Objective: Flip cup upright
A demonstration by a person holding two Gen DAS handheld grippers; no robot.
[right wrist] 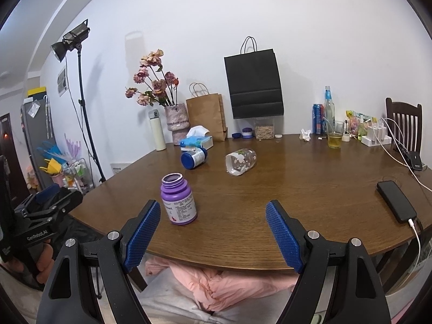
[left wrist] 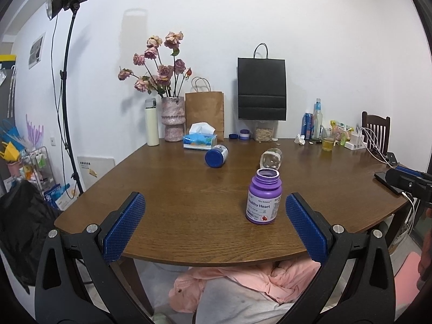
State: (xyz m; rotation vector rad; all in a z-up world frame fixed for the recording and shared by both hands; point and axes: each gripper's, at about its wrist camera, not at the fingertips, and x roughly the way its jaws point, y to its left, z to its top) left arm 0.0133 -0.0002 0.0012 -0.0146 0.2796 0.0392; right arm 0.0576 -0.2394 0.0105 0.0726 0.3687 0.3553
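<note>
A clear glass cup with small flower prints [right wrist: 241, 161] lies on its side near the middle of the brown table [right wrist: 297, 189], its open mouth toward me. It also shows in the left wrist view [left wrist: 271, 158], behind the purple bottle. My left gripper [left wrist: 215, 210] is open and empty over the table's near edge. My right gripper [right wrist: 212, 221] is open and empty at the near edge, well short of the cup. The left gripper also shows in the right wrist view [right wrist: 51, 197], held at the far left.
An open purple bottle [left wrist: 263, 197] stands near the front edge. A blue-capped bottle [left wrist: 216, 155] lies on its side. A tissue box [left wrist: 199, 140], vase of roses [left wrist: 172, 118], paper bags, bottles and a glass of yellow liquid [right wrist: 334, 135] line the back. A phone [right wrist: 395, 201] lies at right.
</note>
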